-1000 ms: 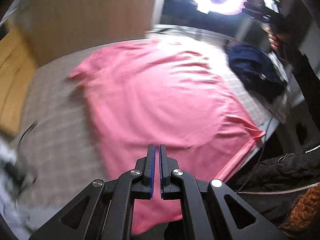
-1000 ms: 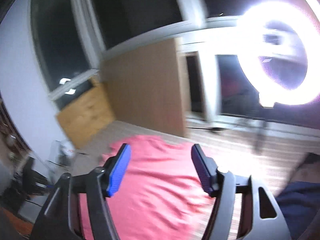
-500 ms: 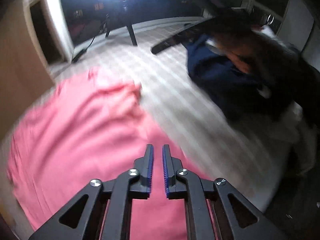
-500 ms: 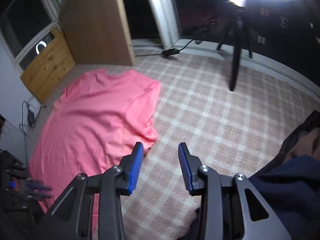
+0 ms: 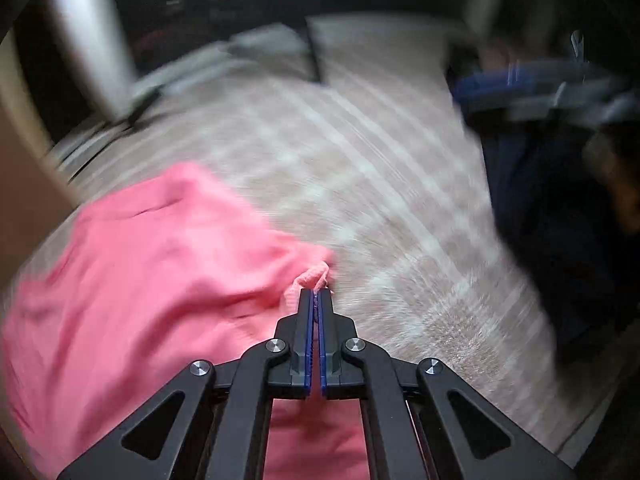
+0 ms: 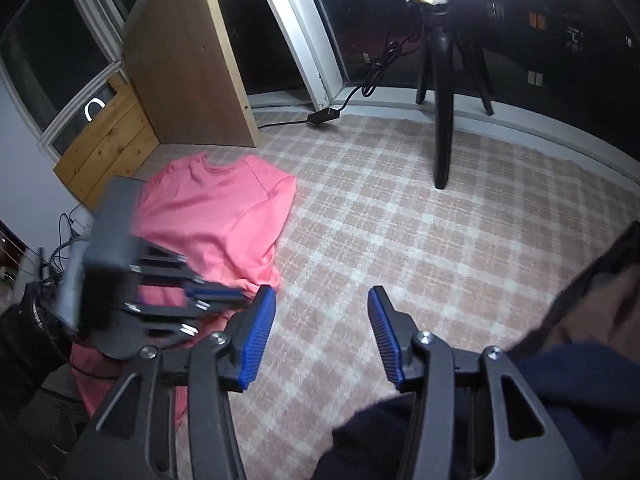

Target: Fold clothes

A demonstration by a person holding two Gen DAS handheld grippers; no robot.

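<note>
One fold started at most, most of the shirt still spread

One pink cotton T-shirt (image 6: 216, 216) lies on the beige checked bedcover (image 6: 400, 240), collar toward the upright wooden board (image 6: 192, 60) at the far side. Left of the shirt's near hem, the left gripper (image 5: 316, 294) is clamped on a bunched corner of pink cloth, which rises off the cover in a small peak; the right-wrist view shows that gripper (image 6: 224, 294) blurred over the same corner. Most of the shirt, back toward the board, lies loosely spread with a sleeve doubled under, not yet a tidy packet. Right of the shirt, the right gripper (image 6: 322, 332) hangs over bare cover with its jaws wide apart, holding nothing. Farther right, a dark navy garment (image 6: 580, 380) sits heaped and unfolded. Judging by this, the folding is far from complete.
</note>
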